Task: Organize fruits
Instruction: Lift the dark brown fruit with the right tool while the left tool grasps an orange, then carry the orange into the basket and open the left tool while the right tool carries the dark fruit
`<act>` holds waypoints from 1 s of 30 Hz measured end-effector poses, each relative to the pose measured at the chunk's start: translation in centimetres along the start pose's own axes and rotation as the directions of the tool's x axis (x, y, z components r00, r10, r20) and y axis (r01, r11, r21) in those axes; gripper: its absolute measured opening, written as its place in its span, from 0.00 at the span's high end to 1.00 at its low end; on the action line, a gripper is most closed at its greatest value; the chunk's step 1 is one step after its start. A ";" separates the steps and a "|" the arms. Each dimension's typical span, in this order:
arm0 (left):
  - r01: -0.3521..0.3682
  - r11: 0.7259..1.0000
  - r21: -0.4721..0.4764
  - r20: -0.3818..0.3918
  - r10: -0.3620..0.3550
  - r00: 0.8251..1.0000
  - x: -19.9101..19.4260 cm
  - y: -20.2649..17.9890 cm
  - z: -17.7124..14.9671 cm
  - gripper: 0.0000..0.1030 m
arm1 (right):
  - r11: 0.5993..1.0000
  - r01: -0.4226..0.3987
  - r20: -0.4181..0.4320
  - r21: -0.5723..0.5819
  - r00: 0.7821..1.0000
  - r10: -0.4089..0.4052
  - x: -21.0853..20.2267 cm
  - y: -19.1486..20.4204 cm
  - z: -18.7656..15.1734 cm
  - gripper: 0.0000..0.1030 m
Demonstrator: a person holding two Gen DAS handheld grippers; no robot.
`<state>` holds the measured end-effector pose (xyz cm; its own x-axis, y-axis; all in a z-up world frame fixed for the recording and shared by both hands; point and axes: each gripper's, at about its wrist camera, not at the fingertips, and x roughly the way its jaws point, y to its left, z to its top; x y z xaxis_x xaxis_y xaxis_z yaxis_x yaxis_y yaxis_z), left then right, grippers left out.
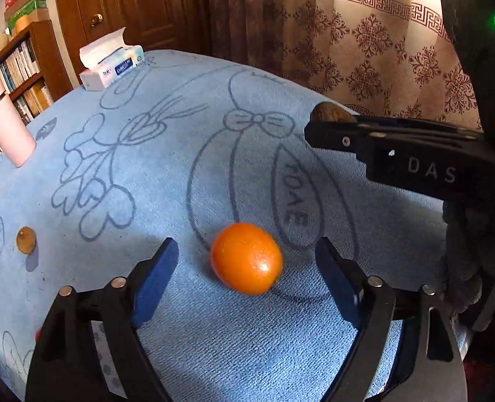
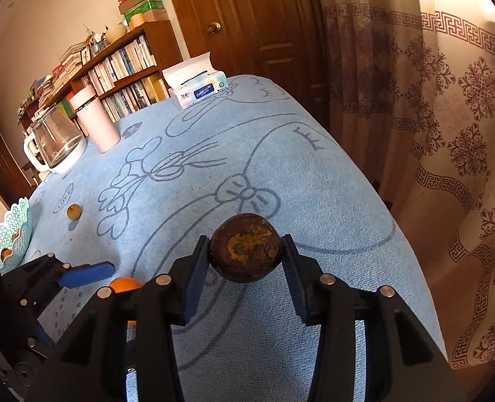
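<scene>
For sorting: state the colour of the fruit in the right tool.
Dark brown, mottled fruit; right wrist view.

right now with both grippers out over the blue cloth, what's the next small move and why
Probably close the left gripper on the orange. Its jaws stand open to either side of the fruit, which sits on the blue cloth between the fingers, not yet touched. The right gripper is already shut on the dark brown fruit, so that hand looks done with gripping.

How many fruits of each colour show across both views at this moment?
Orange: 2, the orange between the open left tool's fingers and another in the basket.
Dark brown: 1, the brown fruit gripped by the right tool.
Yellow-brown: 1, small fruit on the cloth.
Total: 4
</scene>
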<state>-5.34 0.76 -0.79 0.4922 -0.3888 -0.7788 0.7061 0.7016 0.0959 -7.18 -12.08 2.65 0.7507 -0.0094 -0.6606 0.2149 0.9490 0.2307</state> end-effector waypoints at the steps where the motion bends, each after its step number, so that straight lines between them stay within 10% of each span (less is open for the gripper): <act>1: 0.004 1.000 0.002 -0.004 -0.004 1.000 0.1 -0.1 0.0 0.24 | 1.000 -0.001 0.000 0.001 1.000 0.001 0.0 0.0 0.0 0.58; 19: 0.027 0.999 -0.032 0.003 -0.027 1.000 0.1 0.5 -0.3 0.60 | 1.000 -0.002 -0.005 0.001 1.000 0.002 0.2 0.0 -0.2 0.58; 30: -0.015 0.998 -0.068 0.028 0.016 0.999 -0.6 1.1 -0.3 0.60 | 1.000 -0.004 -0.005 0.003 1.000 0.004 0.2 0.0 -0.1 0.58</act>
<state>-5.02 1.94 -0.38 0.5176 -0.3935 -0.7597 0.6627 0.7460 0.0651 -7.09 -12.07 2.43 0.7487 -0.0041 -0.6629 0.2135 0.9482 0.2353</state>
